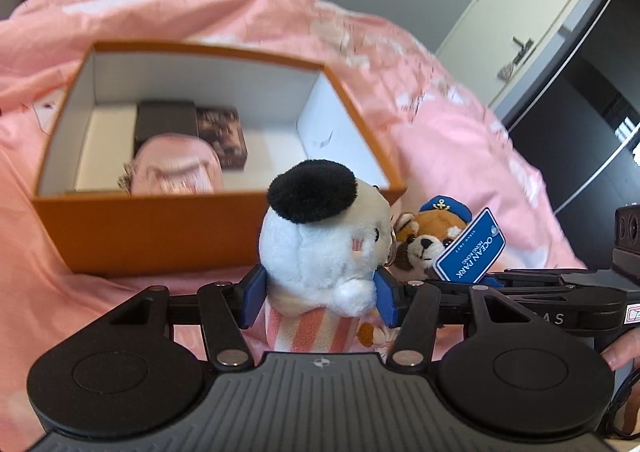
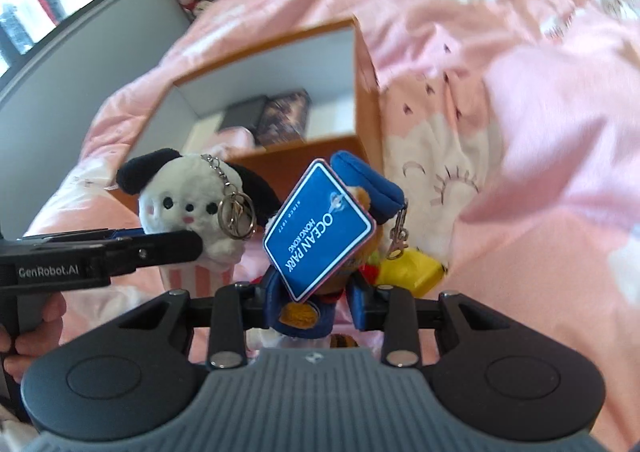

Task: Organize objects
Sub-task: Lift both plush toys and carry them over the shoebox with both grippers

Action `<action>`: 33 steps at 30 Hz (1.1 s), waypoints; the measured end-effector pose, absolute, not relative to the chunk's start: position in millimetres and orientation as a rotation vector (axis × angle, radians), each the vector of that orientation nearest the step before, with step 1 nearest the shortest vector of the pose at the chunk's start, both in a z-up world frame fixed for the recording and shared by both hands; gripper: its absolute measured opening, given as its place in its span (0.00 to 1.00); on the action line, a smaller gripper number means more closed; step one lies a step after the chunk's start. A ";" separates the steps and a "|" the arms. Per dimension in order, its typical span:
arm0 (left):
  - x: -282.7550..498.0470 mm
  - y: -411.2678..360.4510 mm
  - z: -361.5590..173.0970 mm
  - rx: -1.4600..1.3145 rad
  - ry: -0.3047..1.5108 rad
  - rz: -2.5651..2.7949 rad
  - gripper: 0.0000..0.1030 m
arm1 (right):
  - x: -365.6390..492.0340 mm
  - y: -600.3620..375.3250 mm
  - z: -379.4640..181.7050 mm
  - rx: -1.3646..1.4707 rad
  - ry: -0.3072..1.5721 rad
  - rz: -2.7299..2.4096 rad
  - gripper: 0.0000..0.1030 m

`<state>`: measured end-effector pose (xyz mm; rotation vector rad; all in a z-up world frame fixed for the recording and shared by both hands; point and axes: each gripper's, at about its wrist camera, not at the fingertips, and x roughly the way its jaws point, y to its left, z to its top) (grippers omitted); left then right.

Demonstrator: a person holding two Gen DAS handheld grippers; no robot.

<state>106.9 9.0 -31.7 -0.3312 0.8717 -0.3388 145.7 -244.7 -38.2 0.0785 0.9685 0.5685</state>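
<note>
My left gripper (image 1: 318, 298) is shut on a white plush dog with black ears and a pink striped base (image 1: 320, 240); it also shows in the right wrist view (image 2: 188, 208). My right gripper (image 2: 316, 302) is shut on a red panda plush in a blue sailor hat (image 2: 360, 180), with a blue "Ocean Park" tag (image 2: 318, 230) in front; the panda shows in the left wrist view (image 1: 430, 236). Both are held just in front of an open orange box (image 1: 160, 228), also in the right wrist view (image 2: 368, 100).
The box holds a pink pouch (image 1: 176, 168) and two dark small boxes (image 1: 222, 132). A pink quilt (image 2: 520, 132) covers the bed. A yellow plush part (image 2: 416, 270) lies by the panda. A black cabinet (image 1: 592, 92) stands at right.
</note>
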 end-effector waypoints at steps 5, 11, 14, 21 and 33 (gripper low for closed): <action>114.0 20.6 1.0 -0.348 0.802 -0.335 0.61 | 149.0 -242.6 1.0 0.026 0.873 0.627 0.35; 140.8 29.2 34.4 -0.320 0.739 -0.318 0.61 | 173.0 -225.7 42.5 -0.047 0.764 0.710 0.35; 158.5 30.4 42.0 -0.312 0.726 -0.302 0.61 | 193.6 -210.7 52.6 -0.105 0.743 0.722 0.35; 209.3 32.8 5.5 -0.402 0.837 -0.266 0.61 | 255.5 -172.1 40.3 -0.252 0.848 0.727 0.35; 246.7 30.0 -68.0 -0.433 1.071 -0.217 0.61 | 304.0 -132.7 -20.9 -0.410 1.125 0.727 0.33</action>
